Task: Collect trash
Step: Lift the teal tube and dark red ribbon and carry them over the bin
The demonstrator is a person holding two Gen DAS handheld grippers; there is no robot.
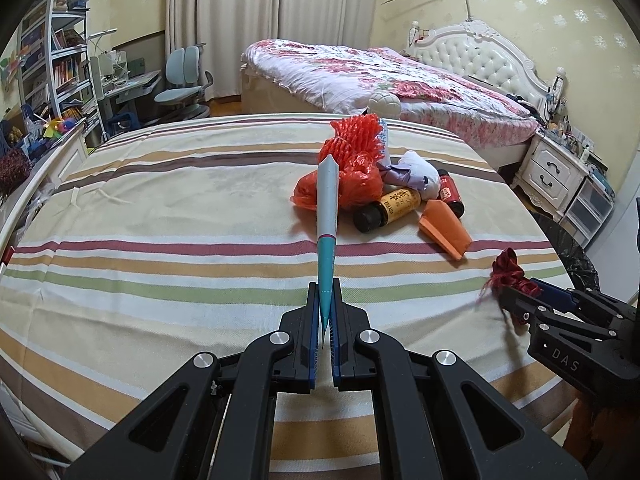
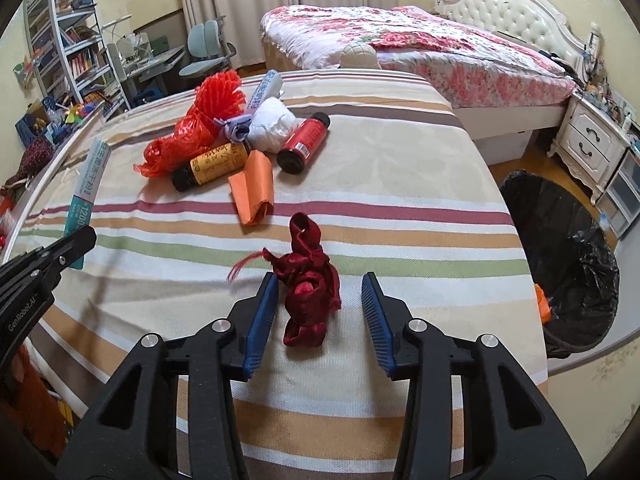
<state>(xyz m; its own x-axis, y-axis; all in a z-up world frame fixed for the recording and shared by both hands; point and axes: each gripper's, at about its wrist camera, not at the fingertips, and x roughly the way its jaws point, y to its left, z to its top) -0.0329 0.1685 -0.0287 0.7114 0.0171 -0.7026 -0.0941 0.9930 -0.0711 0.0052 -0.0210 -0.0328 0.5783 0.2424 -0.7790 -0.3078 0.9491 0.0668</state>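
Observation:
My left gripper (image 1: 325,300) is shut on a flat teal and grey packet (image 1: 327,216), held edge-up above the striped bed cover; the packet also shows in the right wrist view (image 2: 86,190). My right gripper (image 2: 320,312) is open, its blue pads on either side of a crumpled dark red cloth (image 2: 308,284) that lies on the cover. A trash pile sits farther back: red net bag (image 2: 218,96), red plastic bag (image 2: 172,152), yellow-labelled bottle (image 2: 212,166), red bottle (image 2: 304,142), orange paper (image 2: 254,188), white wad (image 2: 272,124).
A black-lined trash bin (image 2: 568,256) stands on the floor at the bed's right, with something orange inside. A second bed with a floral quilt (image 2: 400,44) is behind. A white nightstand (image 2: 592,148) is at the right, shelves and a desk chair (image 2: 204,48) at the left.

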